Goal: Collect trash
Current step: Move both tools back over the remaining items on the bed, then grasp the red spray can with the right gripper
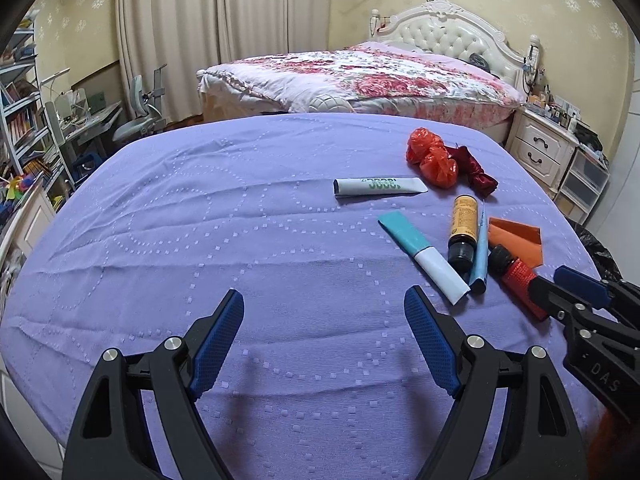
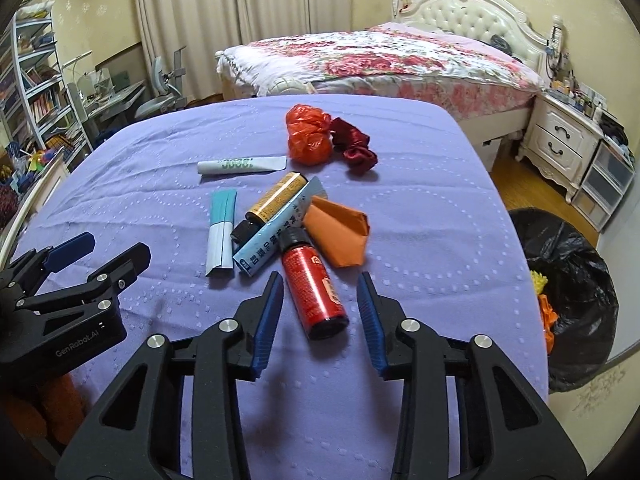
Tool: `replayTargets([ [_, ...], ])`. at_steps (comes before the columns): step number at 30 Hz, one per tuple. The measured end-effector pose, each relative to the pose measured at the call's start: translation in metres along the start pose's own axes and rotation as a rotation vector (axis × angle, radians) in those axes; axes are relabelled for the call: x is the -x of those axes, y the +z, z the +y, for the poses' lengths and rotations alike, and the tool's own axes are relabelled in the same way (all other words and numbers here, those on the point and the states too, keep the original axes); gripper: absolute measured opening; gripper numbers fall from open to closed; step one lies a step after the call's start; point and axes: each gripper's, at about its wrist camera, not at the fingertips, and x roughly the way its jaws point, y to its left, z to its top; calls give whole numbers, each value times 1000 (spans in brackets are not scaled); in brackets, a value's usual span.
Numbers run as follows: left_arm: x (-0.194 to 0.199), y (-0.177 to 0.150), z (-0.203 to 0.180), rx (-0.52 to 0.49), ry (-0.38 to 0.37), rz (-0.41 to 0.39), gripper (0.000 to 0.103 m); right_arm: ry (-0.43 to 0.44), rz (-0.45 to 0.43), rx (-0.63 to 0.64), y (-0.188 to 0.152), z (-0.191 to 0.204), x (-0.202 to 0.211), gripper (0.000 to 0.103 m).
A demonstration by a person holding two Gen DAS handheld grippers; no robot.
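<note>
Trash lies on a purple cloth. A red bottle lies between the open fingers of my right gripper, not gripped. Beyond it lie an orange paper, a light blue box, a yellow bottle, a teal and white tube, a white tube, a crumpled orange bag and a dark red cloth. My left gripper is open and empty over bare cloth, left of the pile. The red bottle shows there too.
A black trash bag with some trash in it stands on the floor right of the table. A bed and a white nightstand are behind. Shelves and a desk stand at the left.
</note>
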Motion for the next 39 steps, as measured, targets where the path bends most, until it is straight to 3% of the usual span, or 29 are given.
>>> replayTargets([
  [4, -2, -1, 3, 9, -9, 8, 80, 1, 16, 11, 1, 5, -7, 31],
  [13, -4, -1, 4, 11, -11, 14, 80, 10, 33, 34, 7, 14, -18, 31],
  [15, -4, -1, 4, 11, -11, 15, 80, 11, 35, 36, 7, 15, -19, 23],
  [29, -7, 2, -5, -10, -13, 14, 80, -28, 24, -1, -11, -9, -3, 24],
  [39, -15, 10, -23, -33, -32, 27, 80, -40, 16, -25, -3, -24, -12, 24],
])
